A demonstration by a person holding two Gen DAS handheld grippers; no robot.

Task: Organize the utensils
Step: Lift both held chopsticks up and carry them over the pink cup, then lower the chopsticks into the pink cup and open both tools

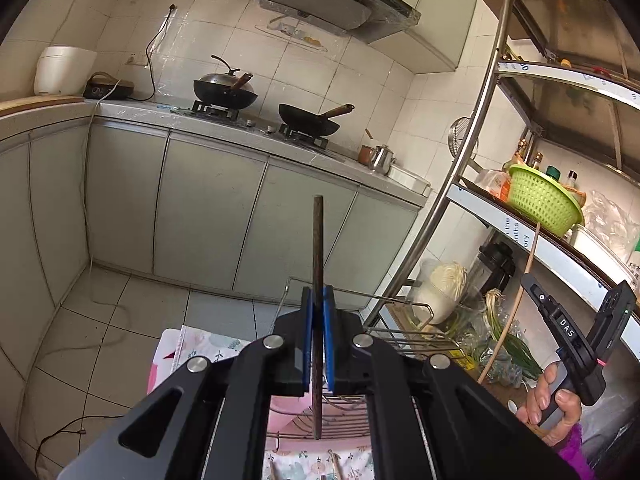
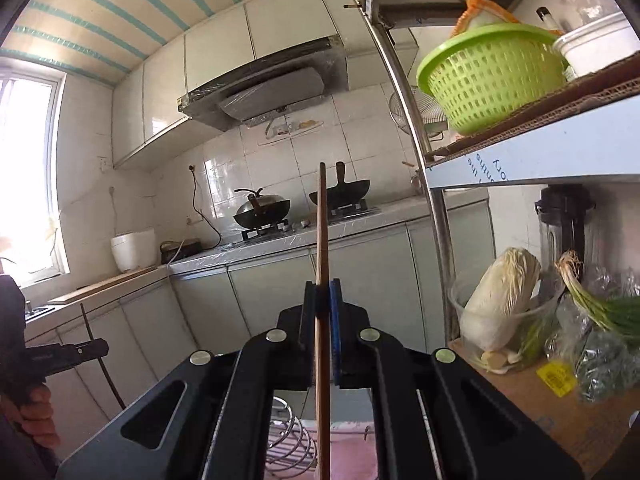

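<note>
Clamping a dark chopstick (image 1: 318,264) between its blue pads (image 1: 329,328), the left gripper (image 1: 318,332) holds the stick nearly upright, with its lower end hanging down past the jaws over a wire rack (image 1: 384,320). The right gripper (image 2: 326,332) is likewise clenched on a lighter wooden chopstick (image 2: 322,240), which also stands close to vertical and runs below the frame. Both sticks are lifted clear of any holder, so the step in hand looks like the carrying stage, between pick-up and placement. The next move probably calls for lowering each stick, tip first, into a slot of the rack; which compartment is meant is hard to tell, since the gripper bodies hide most of it. In the left wrist view the right hand (image 1: 550,404) grips its handle low beside the metal shelf (image 1: 476,128), fingers curled, tool tilted upward. Both grippers point up toward the kitchen counter (image 1: 224,124).
</note>
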